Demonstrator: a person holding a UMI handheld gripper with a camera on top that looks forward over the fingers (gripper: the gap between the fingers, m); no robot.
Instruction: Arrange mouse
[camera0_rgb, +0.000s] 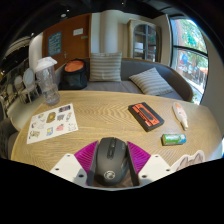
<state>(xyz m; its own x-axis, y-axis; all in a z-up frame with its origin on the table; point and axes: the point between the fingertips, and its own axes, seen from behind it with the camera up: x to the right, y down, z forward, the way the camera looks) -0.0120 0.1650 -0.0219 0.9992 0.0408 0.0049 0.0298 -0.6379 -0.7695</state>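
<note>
A wooden worktop (100, 112) fronts a cushioned sofa (125, 72) and far windows (188, 45). A dark grey computer mouse (111, 160) sits pinched between the tool's (112, 160) magenta pads (86, 154).

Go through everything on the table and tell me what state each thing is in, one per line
Gripper: fingers about the mouse, contact unclear.
Mouse: between the fingers, upright.
Black box: closed, flat, beyond the fingers.
Spray bottle: standing upright.
Sheet: lying flat.
Green packet: lying flat.
White tube: lying on its side.
</note>
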